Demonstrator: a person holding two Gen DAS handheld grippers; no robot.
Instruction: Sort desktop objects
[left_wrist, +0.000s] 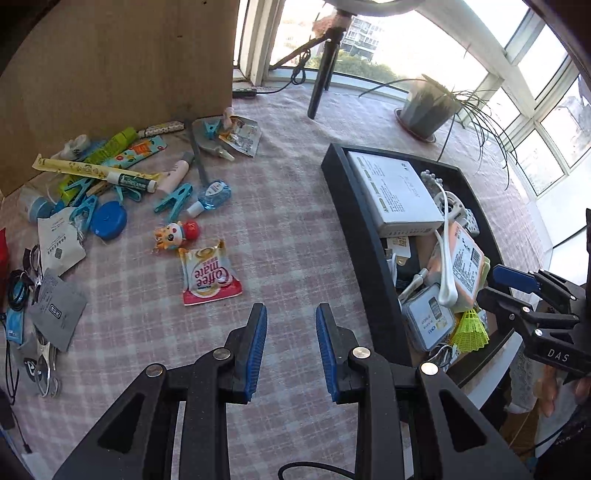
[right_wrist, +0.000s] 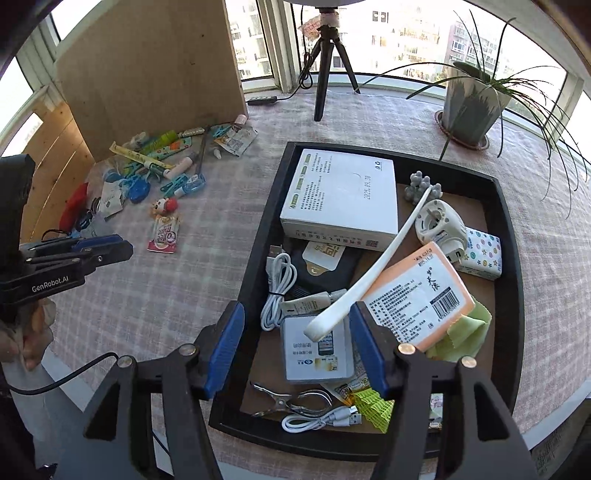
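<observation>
With both the left gripper (left_wrist: 291, 350) and the right gripper (right_wrist: 297, 347) released and empty, the flat red-and-white Coffee-mate sachet (left_wrist: 210, 275), lying at centre left on the checked surface (left_wrist: 295, 229), seems light, soft and slippery, best pinched by its crimped edge.

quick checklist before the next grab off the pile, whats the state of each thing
1. Left tongs empty and open: ok.
2. Right tongs empty, open over the black tray: ok.
3. Coffee mate sachet lying alone on the tablecloth, free to grab: ok.
4. Tray room: crowded, white box and orange box fill much of it: not ok.
5. Blue clips tangled in the pile: not ok.
</observation>
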